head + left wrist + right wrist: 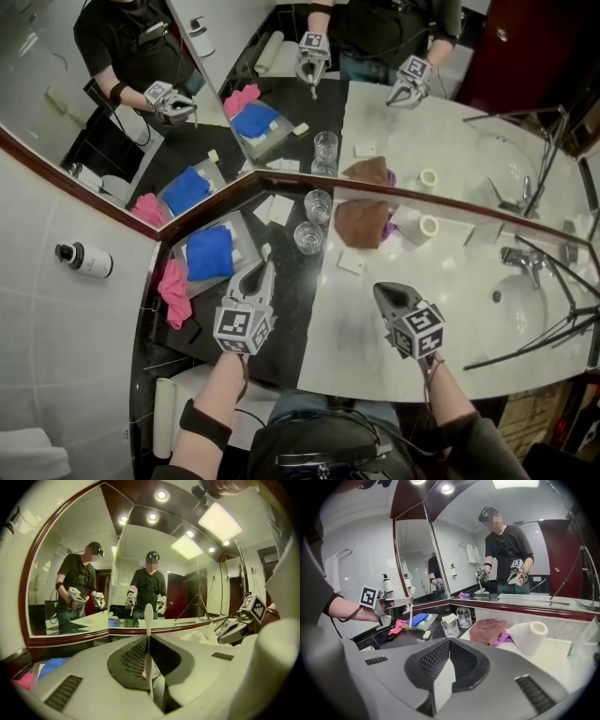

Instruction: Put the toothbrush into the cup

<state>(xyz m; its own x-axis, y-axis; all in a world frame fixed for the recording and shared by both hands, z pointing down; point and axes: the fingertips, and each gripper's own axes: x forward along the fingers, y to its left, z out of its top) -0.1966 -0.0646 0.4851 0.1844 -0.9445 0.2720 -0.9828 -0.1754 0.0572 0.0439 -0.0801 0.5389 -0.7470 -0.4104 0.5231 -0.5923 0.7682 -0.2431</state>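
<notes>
**Inspector A:** Left hand-held gripper (264, 270), condition?

**Inspector B:** The jaws are recorded as clamped on the toothbrush (148, 616). It is gripped partway along its handle and stands upright across them, head uppermost.

**Inspector A:** Position of the toothbrush?

**Inspector B:** It is held in the air over the dark part of the tabletop (291, 328). It is short of a glass cup (307, 238) and a second glass cup (318, 205), which stand just beside each other at the foot of the mirror (469, 150). It is outside both.

**Inspector A:** Right hand-held gripper (448, 651)?

**Inspector B:** The jaws are noted pressed together with nothing between them. It is held over the white part of the tabletop, well apart from the left.

**Inspector A:** Surroundings?

**Inspector B:** A brown cloth (361, 223) and a paper roll (422, 228) are observed to the right of the cups.
</notes>
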